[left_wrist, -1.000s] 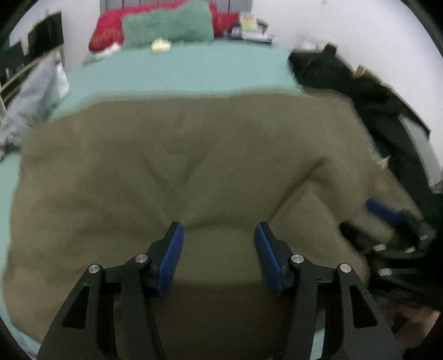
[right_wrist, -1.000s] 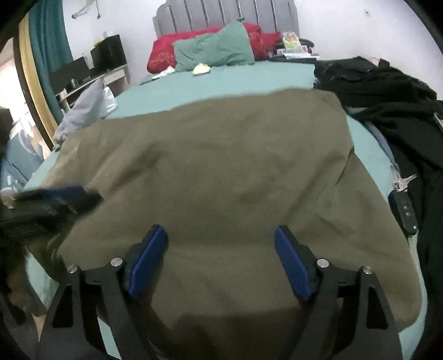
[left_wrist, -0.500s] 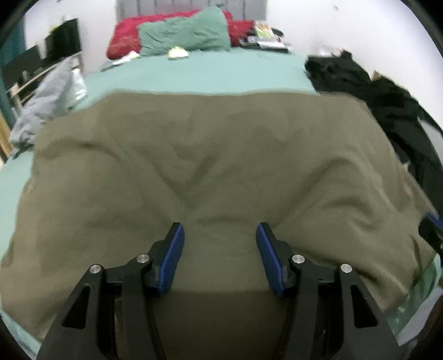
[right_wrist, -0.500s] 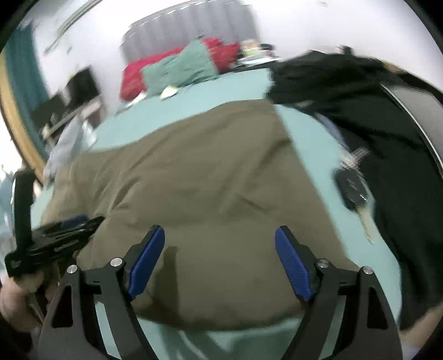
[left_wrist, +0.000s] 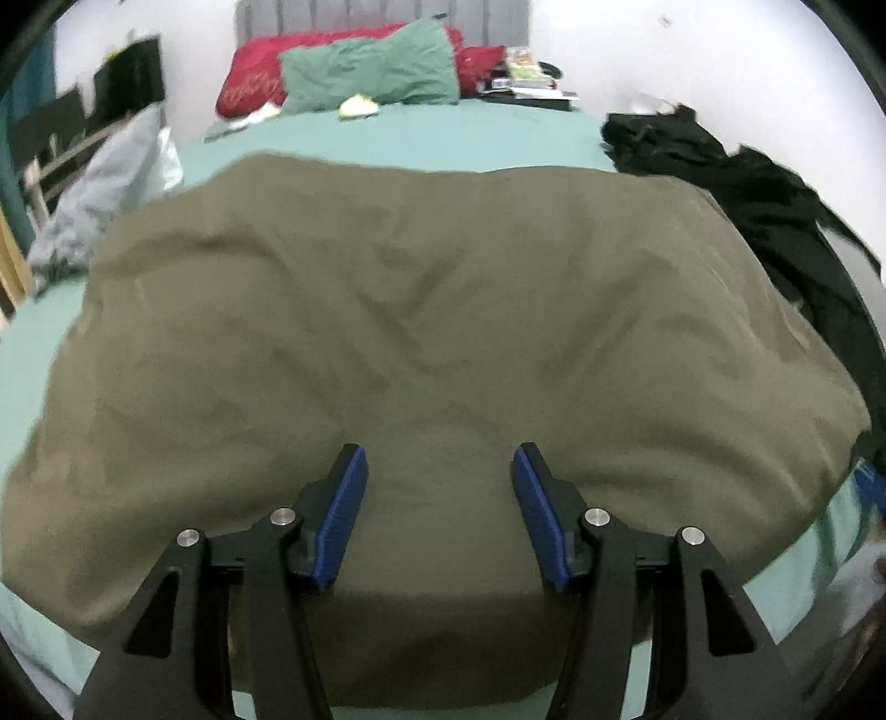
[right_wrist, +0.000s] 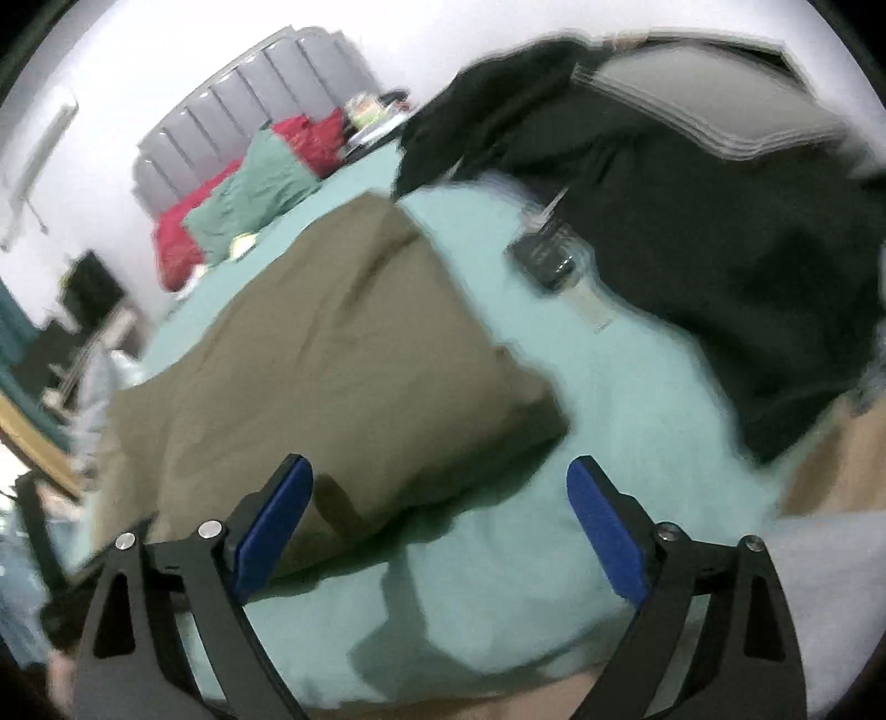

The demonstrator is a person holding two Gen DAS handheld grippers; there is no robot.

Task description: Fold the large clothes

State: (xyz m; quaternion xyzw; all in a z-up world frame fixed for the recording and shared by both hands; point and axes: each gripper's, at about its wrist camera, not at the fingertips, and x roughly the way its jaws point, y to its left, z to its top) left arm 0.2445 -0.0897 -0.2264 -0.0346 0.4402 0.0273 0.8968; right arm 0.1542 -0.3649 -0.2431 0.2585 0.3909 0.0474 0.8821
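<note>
Left wrist view: olive cloth, creased, is spread flat on the teal bed. Left gripper is held apart, empty. Right gripper is seen opening, nothing between its pads.

Place: a bedroom in a home
Landmark: bed under a teal sheet, filling most of both views
Head of bed: grey ribbed headboard, with red pillows and a green pillow leaning against it
On bed: olive-green cloth spread across the middle; black clothes heaped along its right edge; key fob lying between cloth and heap
Left of bed: dark shelving, pale grey bundle at the mattress edge
Behind bed: plain white wall
</note>
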